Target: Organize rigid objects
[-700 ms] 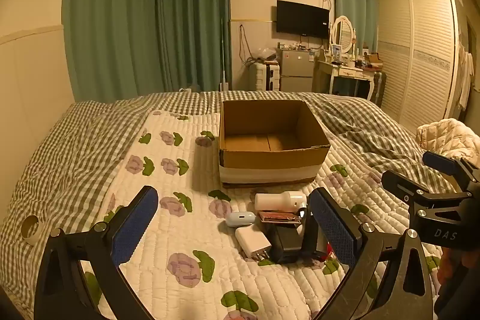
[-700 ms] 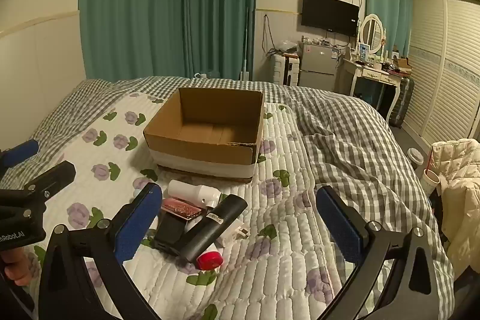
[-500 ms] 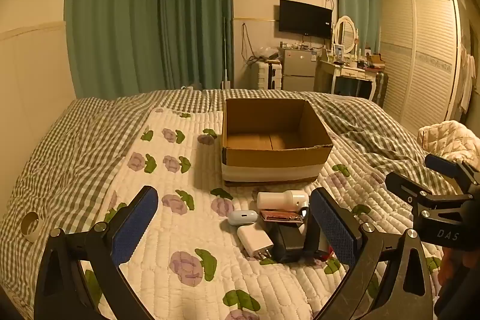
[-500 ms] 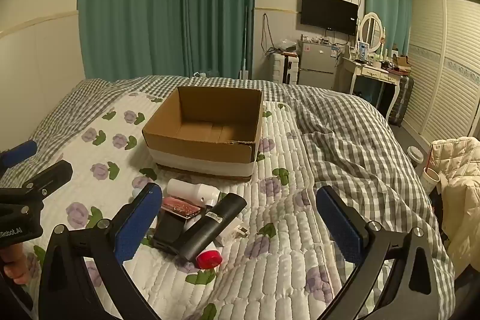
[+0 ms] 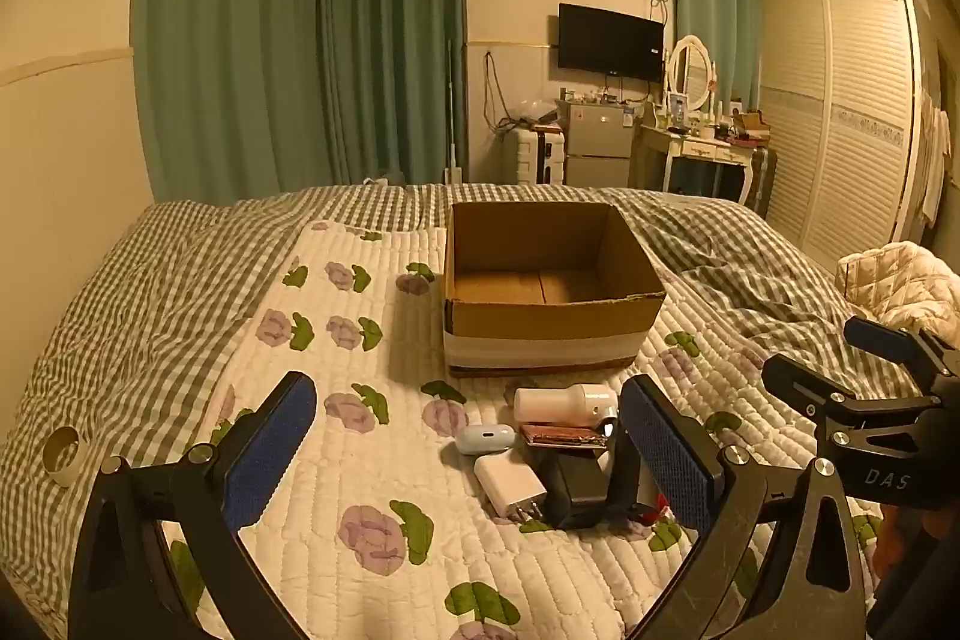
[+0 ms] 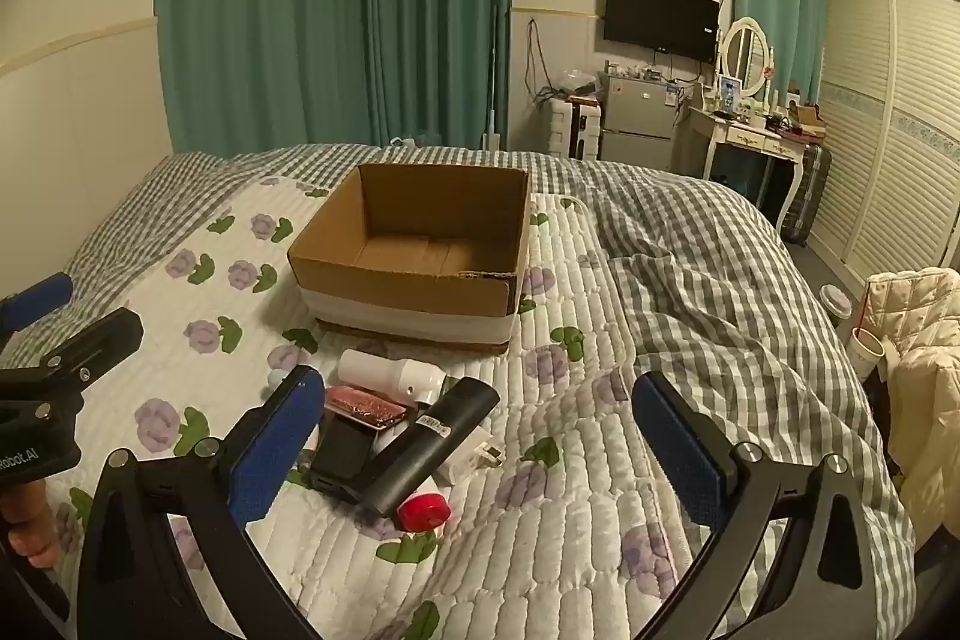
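An open cardboard box stands on the bed, with nothing visible inside. In front of it lies a pile: a white bottle, a pale blue earbud case, a white charger plug, a black block, a reddish flat case, a black cylinder and a red cap. My left gripper is open and empty, held above the pile's left side. My right gripper is open and empty, above the pile's right side.
The bed carries a white floral quilt and a rumpled checked duvet. A tape roll lies at the left. A cream jacket hangs at the right. Curtains, TV, fridge and dresser stand beyond.
Both cameras drifted slightly; the box and pile keep their places. Both grippers stay open.
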### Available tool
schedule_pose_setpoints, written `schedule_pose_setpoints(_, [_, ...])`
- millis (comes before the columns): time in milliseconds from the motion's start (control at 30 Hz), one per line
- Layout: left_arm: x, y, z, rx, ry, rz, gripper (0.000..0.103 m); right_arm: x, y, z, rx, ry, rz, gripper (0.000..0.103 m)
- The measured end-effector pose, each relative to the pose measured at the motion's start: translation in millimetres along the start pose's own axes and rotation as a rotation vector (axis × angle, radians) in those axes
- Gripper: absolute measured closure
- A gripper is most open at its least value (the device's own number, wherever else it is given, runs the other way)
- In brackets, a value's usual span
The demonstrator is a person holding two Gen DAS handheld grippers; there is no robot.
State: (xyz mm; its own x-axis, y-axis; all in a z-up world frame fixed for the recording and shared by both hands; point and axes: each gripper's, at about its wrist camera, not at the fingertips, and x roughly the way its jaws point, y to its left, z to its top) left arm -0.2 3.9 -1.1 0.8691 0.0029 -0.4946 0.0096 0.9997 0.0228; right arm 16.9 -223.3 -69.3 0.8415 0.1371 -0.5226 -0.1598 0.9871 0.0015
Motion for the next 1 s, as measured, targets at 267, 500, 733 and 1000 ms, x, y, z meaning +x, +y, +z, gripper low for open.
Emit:
schedule_pose_setpoints(267, [1.9,0.8,-1.1,-0.001,0.007,0.011,0.000,2.7,1.9,-1.0,-0.002,0.014,0.007,0.000])
schedule_pose_setpoints(500, [1.9,0.7,-1.6,0.000,0.008,0.013,0.000,2.9,3.1,-0.8,-0.005,0.018,0.011,0.000])
schedule_pose_setpoints(733, [2.7,0.8,-2.1,0.003,0.012,0.016,0.000,3.7,3.1,-2.1,0.001,0.024,0.017,0.000])
schedule_pose_setpoints(1000, [3.1,0.9,-2.2,0.003,0.012,0.015,0.000,4.4,3.0,-3.1,-0.003,0.026,0.021,0.000])
